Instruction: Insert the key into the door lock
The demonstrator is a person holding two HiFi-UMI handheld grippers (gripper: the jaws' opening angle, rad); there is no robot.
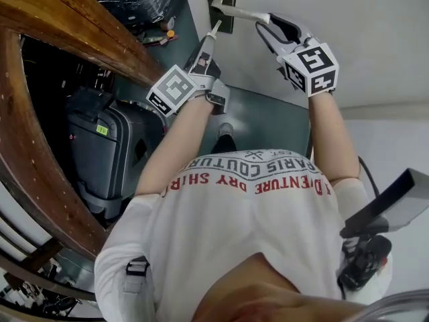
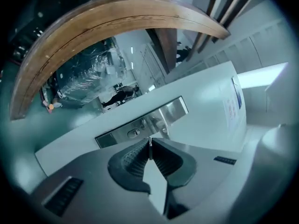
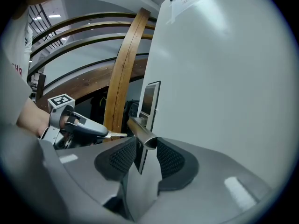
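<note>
Key (image 1: 216, 28): pinched between the closed jaws of left hand-held gripper (image 1: 210, 42), blade sticking out past the tips; aimed at door edge, tip near plate, not in keyhole.
Left hand-held gripper: clenched on key, roughly level, below and left of handle in head view.
Right hand-held gripper (image 1: 267, 23): grasping free end of handle (image 1: 236, 11), one pad on either side of the lever.
Plate (image 2: 140, 124): long metal strip along door edge, with keyhole (image 2: 134, 133) set beside the handle root; in left gripper view, keyhole slightly left of the key's line.
Door (image 1: 362, 25): white and plain, edge running right beside plate.
Open room: narrow gap between key and handle; wider space between the two hand-held grippers; grey floor (image 1: 265, 123) showing below both forearms.
Left side: curved wooden beam (image 1: 74, 32) near left forearm, not touching; suitcase (image 1: 100, 146) under it, well apart from both hand-held grippers.
</note>
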